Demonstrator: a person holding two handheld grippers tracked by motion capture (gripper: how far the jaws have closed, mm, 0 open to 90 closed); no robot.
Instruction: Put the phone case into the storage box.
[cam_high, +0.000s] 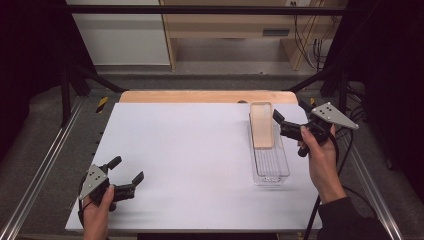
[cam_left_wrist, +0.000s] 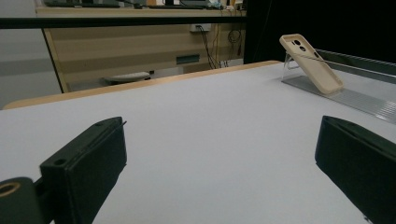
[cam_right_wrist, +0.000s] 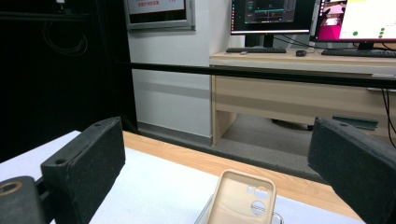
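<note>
**Phone case propped in the tray, right gripper beside it**

The beige phone case (cam_high: 261, 125) leans in the clear plastic tray (cam_high: 272, 172) at the far right of the worktop (cam_high: 190, 160), its upper end resting on the tray's far rim and its lower end down inside. The right gripper (cam_high: 290, 120) hangs just beside the case's top edge, fingers spread apart and holding nothing; whether one finger touches the case I cannot tell. To my eye the case is either freshly set down or about to be picked up, so the work is at a handover point, with nothing gripped.

The left gripper (cam_high: 126, 170) waits well apart at the near left corner, fingers likewise released.

The worktop is a pale sheet over a wooden board. Beyond it stand a wooden desk (cam_right_wrist: 299, 88) with monitors (cam_right_wrist: 273, 16) and a keyboard, and dark curtains close in the sides.
</note>
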